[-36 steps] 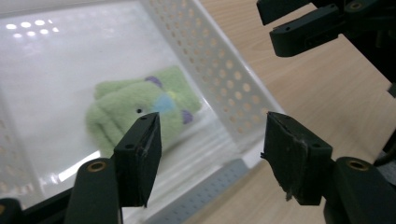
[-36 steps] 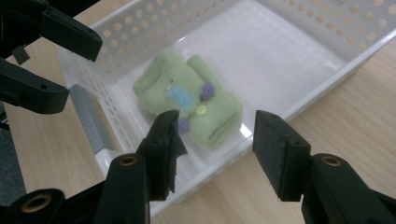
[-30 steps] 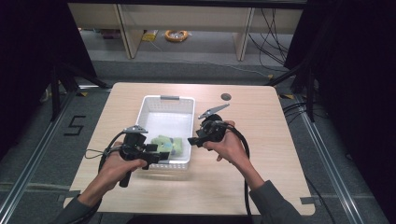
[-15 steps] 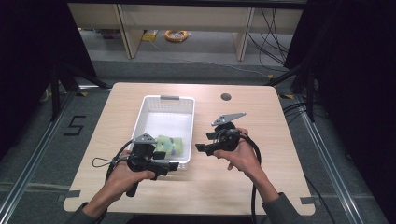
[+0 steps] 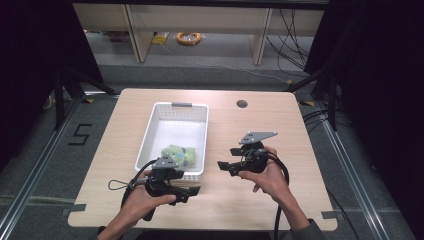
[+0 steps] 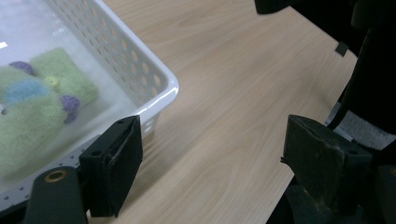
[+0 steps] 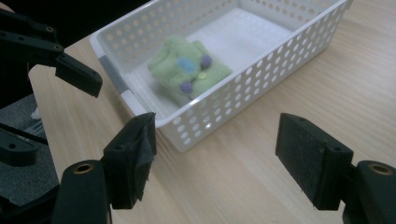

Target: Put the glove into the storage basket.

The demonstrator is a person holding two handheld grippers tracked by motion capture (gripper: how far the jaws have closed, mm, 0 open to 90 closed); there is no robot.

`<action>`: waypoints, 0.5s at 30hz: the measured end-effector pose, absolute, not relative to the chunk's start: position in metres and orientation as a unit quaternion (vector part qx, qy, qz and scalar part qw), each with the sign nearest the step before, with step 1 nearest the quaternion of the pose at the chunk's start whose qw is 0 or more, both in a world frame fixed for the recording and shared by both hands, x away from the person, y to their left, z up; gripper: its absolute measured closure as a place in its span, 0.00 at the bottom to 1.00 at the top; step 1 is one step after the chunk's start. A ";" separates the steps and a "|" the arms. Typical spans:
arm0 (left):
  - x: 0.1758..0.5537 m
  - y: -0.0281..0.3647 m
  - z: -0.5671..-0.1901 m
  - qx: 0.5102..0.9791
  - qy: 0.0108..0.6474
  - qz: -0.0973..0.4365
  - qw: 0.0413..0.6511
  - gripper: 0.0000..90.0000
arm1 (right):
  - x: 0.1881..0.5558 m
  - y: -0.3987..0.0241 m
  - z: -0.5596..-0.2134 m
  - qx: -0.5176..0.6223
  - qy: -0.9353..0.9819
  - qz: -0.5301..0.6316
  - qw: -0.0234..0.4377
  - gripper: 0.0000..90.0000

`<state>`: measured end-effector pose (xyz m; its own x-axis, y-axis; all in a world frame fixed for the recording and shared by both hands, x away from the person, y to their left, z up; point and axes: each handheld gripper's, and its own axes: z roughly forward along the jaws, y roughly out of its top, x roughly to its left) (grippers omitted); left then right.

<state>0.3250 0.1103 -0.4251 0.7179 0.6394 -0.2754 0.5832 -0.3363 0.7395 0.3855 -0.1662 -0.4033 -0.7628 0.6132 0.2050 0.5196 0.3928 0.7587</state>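
green plush toy (image 5: 178, 154) lies in white basket (image 5: 150, 131), near end | left gripper (image 5: 192, 190) nearer, toy just far-left of it | right gripper (image 5: 223, 165) beside basket's right wall | both jaws just opening, released, nothing between

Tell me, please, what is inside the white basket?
A folded green knitted garment with a blue patch and purple dots lies at the near end of the white basket. What lies beneath it is covered.

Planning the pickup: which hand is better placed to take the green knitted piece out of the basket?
Probably the left. The left tool sits open beside the basket corner nearest the green knitted piece; the right tool, also open, stands off the basket's side.
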 end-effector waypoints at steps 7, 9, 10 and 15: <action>0.321 0.112 -0.435 0.817 0.377 0.032 0.435 0.22 | 0.380 -0.174 -0.406 0.338 0.829 0.442 0.056 0.33; 0.320 0.113 -0.437 0.818 0.374 0.033 0.435 0.22 | 0.376 -0.176 -0.406 0.349 0.828 0.436 0.051 0.33; 0.319 0.114 -0.437 0.822 0.370 0.035 0.431 0.22 | 0.376 -0.178 -0.407 0.348 0.829 0.434 0.054 0.32; 0.312 0.113 -0.441 0.818 0.371 0.036 0.437 0.22 | 0.370 -0.182 -0.411 0.355 0.825 0.437 0.048 0.31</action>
